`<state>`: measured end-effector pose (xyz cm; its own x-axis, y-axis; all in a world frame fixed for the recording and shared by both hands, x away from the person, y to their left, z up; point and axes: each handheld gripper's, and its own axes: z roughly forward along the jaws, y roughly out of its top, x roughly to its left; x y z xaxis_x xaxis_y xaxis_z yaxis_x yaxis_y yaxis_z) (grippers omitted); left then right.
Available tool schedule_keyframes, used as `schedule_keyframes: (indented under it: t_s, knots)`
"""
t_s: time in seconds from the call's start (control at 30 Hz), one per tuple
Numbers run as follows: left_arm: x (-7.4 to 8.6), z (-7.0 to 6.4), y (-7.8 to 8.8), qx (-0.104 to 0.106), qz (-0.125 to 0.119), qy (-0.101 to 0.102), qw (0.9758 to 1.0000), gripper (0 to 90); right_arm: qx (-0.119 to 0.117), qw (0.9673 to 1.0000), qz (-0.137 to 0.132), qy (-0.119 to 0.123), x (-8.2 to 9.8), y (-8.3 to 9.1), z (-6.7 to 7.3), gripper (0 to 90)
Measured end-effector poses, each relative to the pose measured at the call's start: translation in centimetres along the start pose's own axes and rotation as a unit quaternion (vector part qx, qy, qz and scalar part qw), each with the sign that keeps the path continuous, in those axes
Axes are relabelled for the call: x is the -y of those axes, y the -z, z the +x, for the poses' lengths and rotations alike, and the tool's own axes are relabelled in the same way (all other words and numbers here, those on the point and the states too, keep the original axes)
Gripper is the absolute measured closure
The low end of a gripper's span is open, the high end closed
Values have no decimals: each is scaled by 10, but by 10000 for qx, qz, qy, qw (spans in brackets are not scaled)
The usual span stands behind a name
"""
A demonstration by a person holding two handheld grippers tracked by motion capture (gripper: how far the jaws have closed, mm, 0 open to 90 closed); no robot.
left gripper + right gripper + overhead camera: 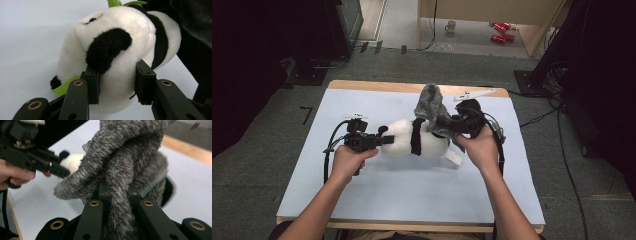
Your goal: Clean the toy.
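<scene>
The panda plush toy is found lying mid-table, its head clamped by the left gripper, while the grey fuzzy garment at its far end is pinched by the right gripper; dressing or undressing is judged underway, 1 steady pull being required next.

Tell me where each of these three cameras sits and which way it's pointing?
High view: above the person's side, looking forward and down on the table; both forearms, left gripper, right gripper.
Left gripper view: rides that gripper, looking along its jaws shut on the panda.
Right gripper view: rides that gripper, looking along its jaws shut on the grey cloth; the left hand shows too.
All three share the panda.
</scene>
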<state>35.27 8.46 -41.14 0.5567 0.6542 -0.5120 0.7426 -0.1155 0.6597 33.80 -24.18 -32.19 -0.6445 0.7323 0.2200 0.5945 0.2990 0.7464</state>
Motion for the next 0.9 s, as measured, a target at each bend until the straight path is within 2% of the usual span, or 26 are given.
schedule_keyframes:
  t_s: [0.17,0.3,0.37,0.4,0.43,0.47,0.5,0.53,0.57,0.6,0.67,0.73,0.87,0.9]
  knots:
    - [3,0,-2,-82,-234,-428,9988,546,63,9995,302,68,10,-29,1,806]
    - [5,4,-1,4,-468,-611,9970,421,165,9995,250,85,11,-32,-2,806]
    - [6,5,0,83,-511,-808,9954,371,229,9994,250,98,11,-33,-4,805]
    - [7,6,1,110,-509,-941,9942,354,247,9994,241,87,11,-33,-6,805]
    - [8,7,2,98,-511,-1208,9913,344,269,9994,216,63,12,-34,-8,805]
    - [10,8,2,80,-522,-1385,9890,333,241,9995,178,21,11,-34,-10,804]
    - [12,9,2,35,-554,-1598,9856,320,230,9996,161,7,11,-34,-12,804]
    - [14,11,1,-15,-568,-1770,9826,310,228,9996,141,13,11,-35,-13,804]
    - [16,12,-1,-14,-557,-1853,9811,299,220,9997,133,2,10,-36,-14,803]
    - [18,13,-2,4,-559,-1893,9803,287,224,9997,124,-5,10,-36,-15,803]
    - [21,14,-5,-40,-644,-2057,9765,271,238,9996,118,-20,8,-38,-17,802]
    - [21,17,-10,-102,-701,-2123,9746,254,235,9997,115,-23,6,-40,-19,802]
    - [22,22,-18,-228,-761,-2091,9747,250,235,9997,100,-29,3,-43,-21,800]
    - [22,23,-19,-253,-774,-2042,9755,254,233,9997,81,-27,2,-44,-21,800]
